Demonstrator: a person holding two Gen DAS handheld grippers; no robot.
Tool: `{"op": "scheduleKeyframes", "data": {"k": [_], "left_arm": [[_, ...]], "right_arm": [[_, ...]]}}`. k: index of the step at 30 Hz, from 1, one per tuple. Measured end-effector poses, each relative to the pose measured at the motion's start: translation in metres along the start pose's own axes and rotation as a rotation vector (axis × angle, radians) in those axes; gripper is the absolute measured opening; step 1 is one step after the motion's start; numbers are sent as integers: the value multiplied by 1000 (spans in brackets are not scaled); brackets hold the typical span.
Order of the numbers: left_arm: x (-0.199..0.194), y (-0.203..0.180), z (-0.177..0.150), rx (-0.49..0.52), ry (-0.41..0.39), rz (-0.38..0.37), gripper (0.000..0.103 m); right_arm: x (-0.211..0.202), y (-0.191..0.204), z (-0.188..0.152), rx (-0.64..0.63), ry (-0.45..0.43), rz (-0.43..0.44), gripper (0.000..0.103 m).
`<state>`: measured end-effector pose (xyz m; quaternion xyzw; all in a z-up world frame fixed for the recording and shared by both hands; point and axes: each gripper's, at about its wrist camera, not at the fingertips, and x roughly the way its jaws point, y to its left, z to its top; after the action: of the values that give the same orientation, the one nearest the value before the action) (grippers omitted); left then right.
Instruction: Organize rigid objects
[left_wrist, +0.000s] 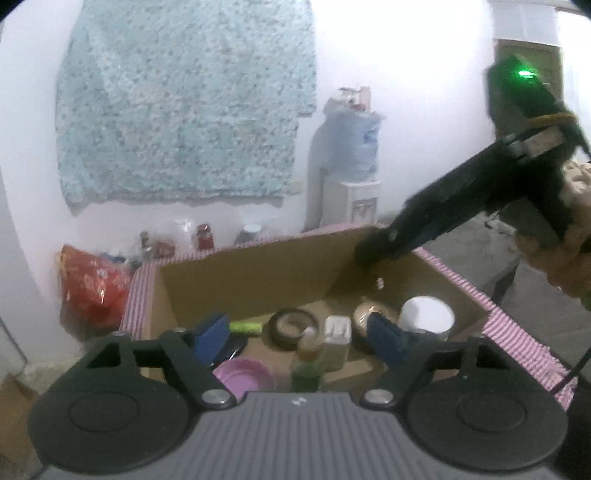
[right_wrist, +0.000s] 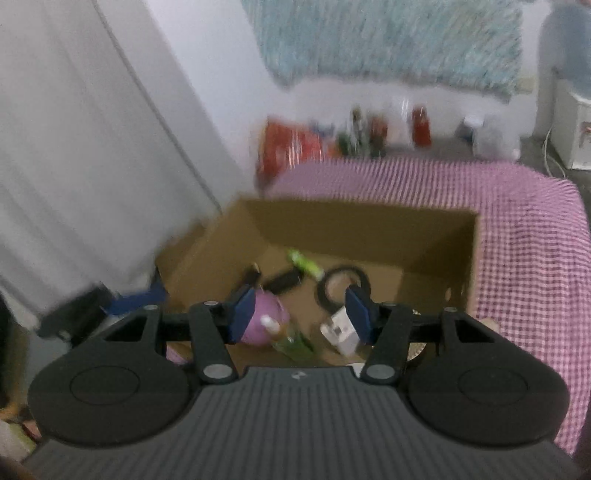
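From the left wrist camera, the left gripper (left_wrist: 299, 338) hangs above an open brown cardboard box (left_wrist: 258, 273) that sits on a table under a pink-and-white checked cloth (left_wrist: 517, 332). Its blue-padded jaws stand spread wide, with nothing pinched between them. Down in the box lie a round pink plastic lid (left_wrist: 242, 374), a black ring of tape (left_wrist: 291, 325), a lime-green tube (left_wrist: 245, 326), a small white rectangular bottle (left_wrist: 336, 341), a green-tinted bottle with a pale cap (left_wrist: 306, 369), a shiny round metal piece (left_wrist: 369, 312) and a white round cup (left_wrist: 426, 315). The right gripper's black body reaches in from the upper right over the box's far corner, held by a hand (left_wrist: 565, 258); its jaws are too blurred here to judge. Beyond the table, a red plastic bag (left_wrist: 92, 288), some jars and a white water dispenser (left_wrist: 351, 192) stand along the wall, under a hanging pale blue patterned cloth (left_wrist: 184, 103).

From the right wrist camera, which is motion-blurred, the right gripper (right_wrist: 301, 314) hovers over the same box (right_wrist: 369, 229), jaws partly spread and gripping nothing. Beneath them lie the pink lid (right_wrist: 267, 317), the green-tinted bottle (right_wrist: 291, 341) and the white bottle (right_wrist: 341, 328); the tape ring (right_wrist: 340, 286) and the green tube (right_wrist: 304, 262) lie farther in. The checked cloth (right_wrist: 517, 240) covers the table to the right.
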<state>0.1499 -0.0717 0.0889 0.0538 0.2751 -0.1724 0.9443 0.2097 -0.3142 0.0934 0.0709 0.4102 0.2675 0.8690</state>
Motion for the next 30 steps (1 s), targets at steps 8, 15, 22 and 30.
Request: {"op": "scheduleKeyframes", "data": {"k": [8, 15, 22, 30], "left_arm": [[25, 4, -6, -18, 36, -70, 60], [41, 0, -13, 21, 44, -97, 59], [49, -2, -19, 32, 63, -117, 59], [54, -2, -18, 31, 84, -132, 51]], "right_arm": [[83, 3, 31, -123, 277, -183, 47], [122, 13, 43, -286, 523, -260, 47], [154, 6, 34, -386, 709, -312, 56], [170, -3, 34, -476, 713, -374, 56]]}}
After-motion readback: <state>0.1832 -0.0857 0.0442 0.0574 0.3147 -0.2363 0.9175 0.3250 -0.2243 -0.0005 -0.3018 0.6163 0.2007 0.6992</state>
